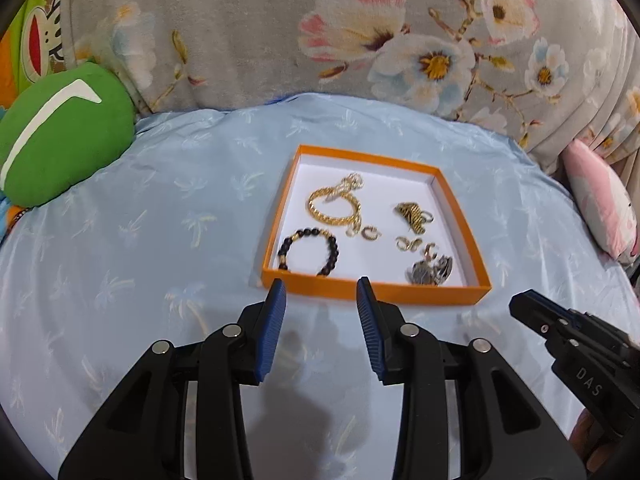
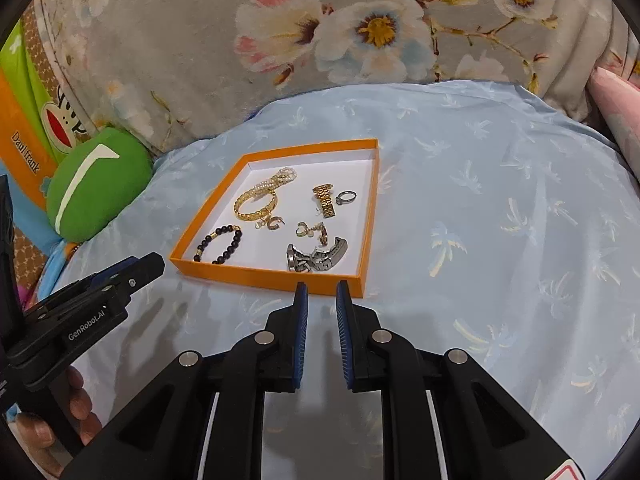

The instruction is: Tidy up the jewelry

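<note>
An orange tray (image 1: 372, 292) with a white floor lies on the light blue bedsheet. In it are a gold chain bracelet (image 1: 334, 204), a black bead bracelet (image 1: 310, 254), a gold watch band (image 1: 412, 216), a silver watch (image 1: 432, 272) and small gold earrings (image 1: 370, 234). My left gripper (image 1: 320, 286) hovers just short of the tray's near wall, open, with nothing between its fingers. In the right wrist view my right gripper (image 2: 322, 288) sits at the near right corner of the tray (image 2: 256, 276), shut and holding nothing. A silver ring (image 2: 346, 197) lies beside the gold band (image 2: 325, 200).
A green cushion (image 1: 60, 136) sits at the left, a floral grey blanket (image 1: 280, 32) rises behind the tray, and a pink pillow (image 1: 600, 208) lies at the right. A person's hand (image 2: 80, 404) holds the left gripper (image 2: 154, 264). Blue sheet (image 2: 500, 240) stretches right of the tray.
</note>
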Demonstrator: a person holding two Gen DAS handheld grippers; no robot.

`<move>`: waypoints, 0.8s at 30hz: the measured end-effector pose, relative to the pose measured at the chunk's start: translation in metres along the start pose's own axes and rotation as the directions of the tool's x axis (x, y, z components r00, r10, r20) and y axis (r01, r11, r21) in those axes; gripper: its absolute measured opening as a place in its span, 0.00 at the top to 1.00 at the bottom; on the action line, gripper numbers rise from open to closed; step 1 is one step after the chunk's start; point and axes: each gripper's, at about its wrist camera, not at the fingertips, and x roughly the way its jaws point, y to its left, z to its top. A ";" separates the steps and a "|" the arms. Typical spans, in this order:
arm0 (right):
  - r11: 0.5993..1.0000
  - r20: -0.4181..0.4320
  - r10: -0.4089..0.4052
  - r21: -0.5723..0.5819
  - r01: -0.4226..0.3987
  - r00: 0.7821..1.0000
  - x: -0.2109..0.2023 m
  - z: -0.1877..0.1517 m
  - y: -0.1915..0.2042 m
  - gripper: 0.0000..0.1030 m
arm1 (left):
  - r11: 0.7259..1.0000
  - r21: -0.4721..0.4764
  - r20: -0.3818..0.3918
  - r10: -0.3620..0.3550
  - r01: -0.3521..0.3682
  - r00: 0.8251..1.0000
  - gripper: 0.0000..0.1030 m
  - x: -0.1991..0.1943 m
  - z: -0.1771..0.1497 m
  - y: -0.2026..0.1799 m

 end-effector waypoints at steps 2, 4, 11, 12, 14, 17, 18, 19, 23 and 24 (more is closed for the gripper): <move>1.000 0.003 -0.008 -0.007 0.008 1.000 -0.001 -0.004 0.001 0.86 | 1.000 0.003 -0.008 0.007 -0.007 1.000 0.66 0.000 -0.006 -0.002; 1.000 0.007 -0.021 -0.022 0.021 1.000 0.000 -0.006 0.003 0.85 | 1.000 0.004 -0.012 0.013 -0.013 1.000 0.66 0.001 -0.011 -0.005; 0.999 0.008 -0.040 -0.033 0.040 0.999 0.007 -0.013 0.004 0.76 | 0.998 0.016 -0.019 0.055 -0.054 0.998 0.66 0.011 -0.022 -0.014; 0.998 0.011 -0.043 -0.037 0.044 0.999 0.008 -0.014 0.004 0.74 | 0.998 0.015 -0.018 0.058 -0.058 0.998 0.66 0.013 -0.022 -0.015; 0.998 0.009 -0.047 -0.040 0.048 0.999 0.011 -0.015 0.004 0.74 | 0.998 0.012 -0.020 0.065 -0.065 0.998 0.66 0.016 -0.024 -0.015; 0.998 0.001 -0.045 -0.037 0.045 0.999 0.015 -0.017 0.003 0.74 | 0.998 0.011 -0.026 0.070 -0.070 0.997 0.66 0.020 -0.027 -0.016; 0.998 -0.001 -0.044 -0.037 0.044 0.999 0.016 -0.018 0.003 0.74 | 0.997 0.014 -0.025 0.074 -0.073 0.997 0.66 0.021 -0.028 -0.016; 0.998 -0.003 -0.044 -0.038 0.044 0.999 0.017 -0.018 0.003 0.74 | 0.997 0.019 -0.022 0.081 -0.080 0.997 0.66 0.022 -0.029 -0.017; 0.997 -0.003 -0.052 -0.054 0.051 0.999 0.020 -0.018 0.007 0.73 | 0.994 0.038 -0.017 0.107 -0.106 0.994 0.66 0.024 -0.031 -0.020; 0.997 0.002 -0.054 -0.058 0.054 0.999 0.021 -0.018 0.008 0.70 | 0.994 0.036 -0.016 0.105 -0.104 0.994 0.66 0.024 -0.031 -0.020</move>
